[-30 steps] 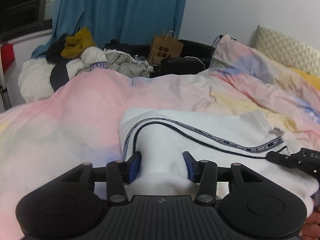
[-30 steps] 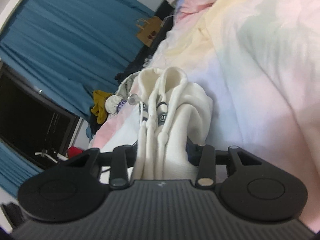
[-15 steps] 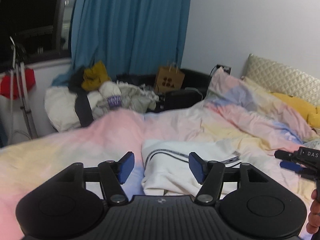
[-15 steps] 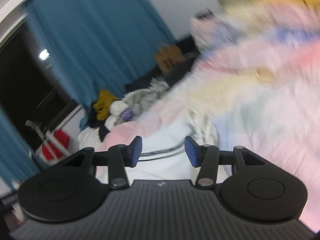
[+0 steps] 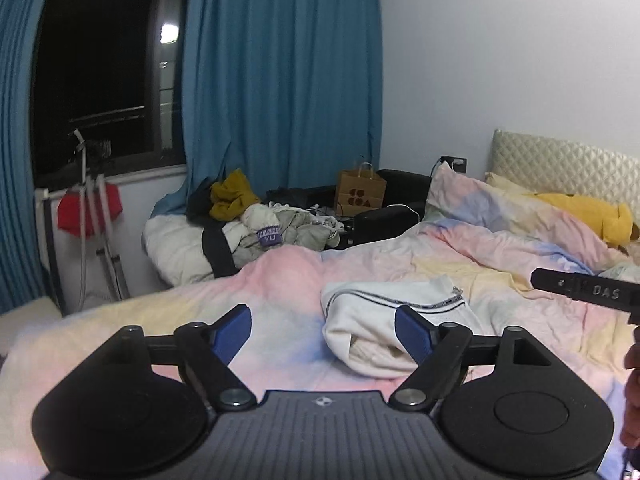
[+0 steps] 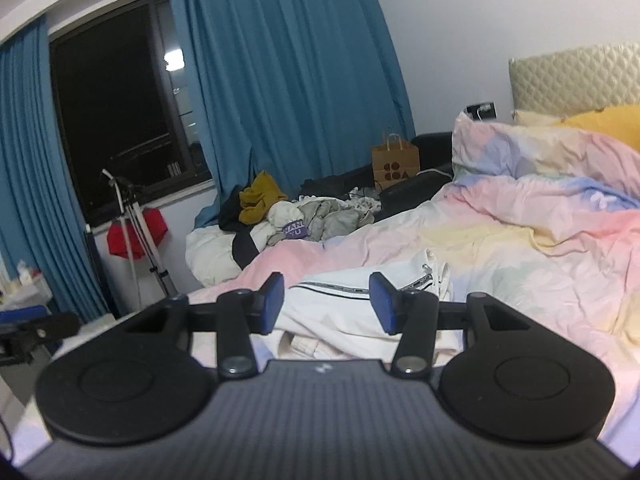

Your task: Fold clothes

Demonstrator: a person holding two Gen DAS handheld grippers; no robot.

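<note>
A folded white garment (image 5: 384, 320) with a dark striped trim lies on the pastel duvet (image 5: 280, 280); the right wrist view shows the same white garment (image 6: 352, 312) just past the fingers. My left gripper (image 5: 323, 332) hangs above and short of it, jaws opening, nothing between the blue pads. My right gripper (image 6: 326, 302) is open too, raised over the garment, holding nothing. The tip of the right gripper (image 5: 584, 290) pokes in at the right edge of the left wrist view, with a hand (image 5: 632, 400) below it.
A heap of unfolded clothes (image 5: 256, 220) sits past the far edge of the bed, under blue curtains (image 5: 280, 80). A brown paper bag (image 5: 360, 194), a red item on a stand (image 5: 88, 208), a yellow plush (image 5: 584, 216) by the headboard (image 5: 560, 164).
Both grippers let go of the white garment, opened, and pulled up and back. The right gripper rolled back to level. The garment now lies folded on the duvet.
</note>
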